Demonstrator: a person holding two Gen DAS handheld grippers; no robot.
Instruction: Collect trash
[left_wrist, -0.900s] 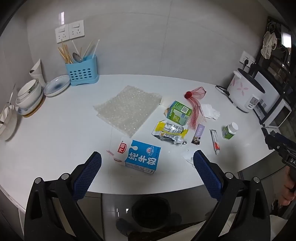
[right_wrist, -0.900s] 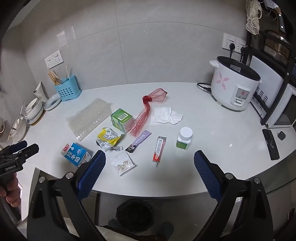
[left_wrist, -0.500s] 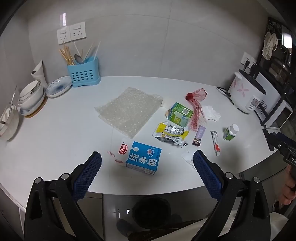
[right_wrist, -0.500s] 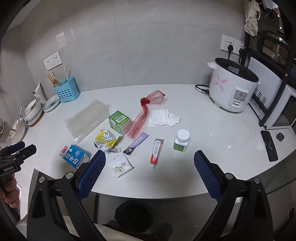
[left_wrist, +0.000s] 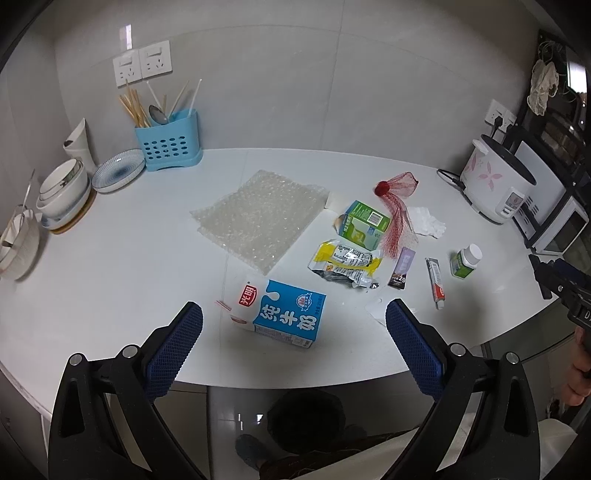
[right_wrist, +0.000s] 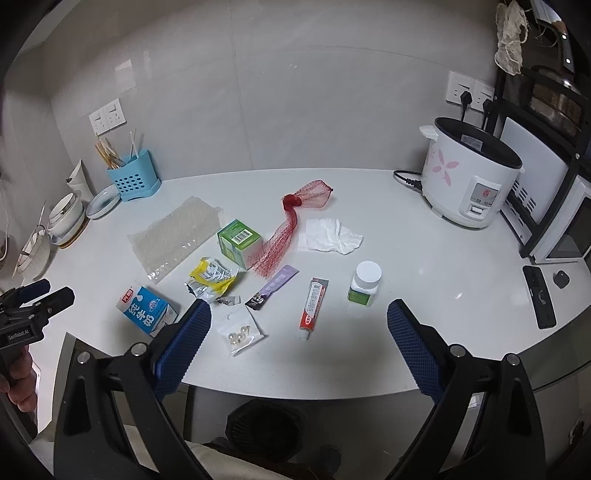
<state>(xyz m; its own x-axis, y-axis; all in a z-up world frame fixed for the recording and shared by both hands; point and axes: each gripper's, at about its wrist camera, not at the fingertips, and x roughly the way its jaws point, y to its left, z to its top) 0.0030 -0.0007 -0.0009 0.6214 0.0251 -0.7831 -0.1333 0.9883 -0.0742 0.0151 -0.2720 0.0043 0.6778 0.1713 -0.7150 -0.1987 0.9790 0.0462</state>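
Trash lies on the white counter (left_wrist: 110, 258): a blue milk carton (left_wrist: 284, 314) (right_wrist: 146, 310), bubble wrap (left_wrist: 258, 218), a yellow wrapper (left_wrist: 343, 260), a green box (left_wrist: 364, 225), red netting (left_wrist: 397, 206), a tissue (right_wrist: 330, 236), a purple sachet (right_wrist: 275, 288), a tube (right_wrist: 314, 308), a small bottle (right_wrist: 364, 284) and a clear bag (right_wrist: 240, 330). My left gripper (left_wrist: 293, 325) is open and empty, just in front of the carton. My right gripper (right_wrist: 299, 328) is open and empty above the counter's front edge. A black bin (right_wrist: 264, 430) stands on the floor below.
A blue utensil holder (left_wrist: 168, 142), plates and stacked bowls (left_wrist: 66, 195) stand at the back left. A rice cooker (right_wrist: 469, 173) and a black rack with an oven (right_wrist: 554, 206) are at the right. A remote (right_wrist: 539, 295) lies near the right edge.
Both views have shifted slightly, as both grippers drew back and up a little from the counter. Both stay open. Nothing on the counter has moved.
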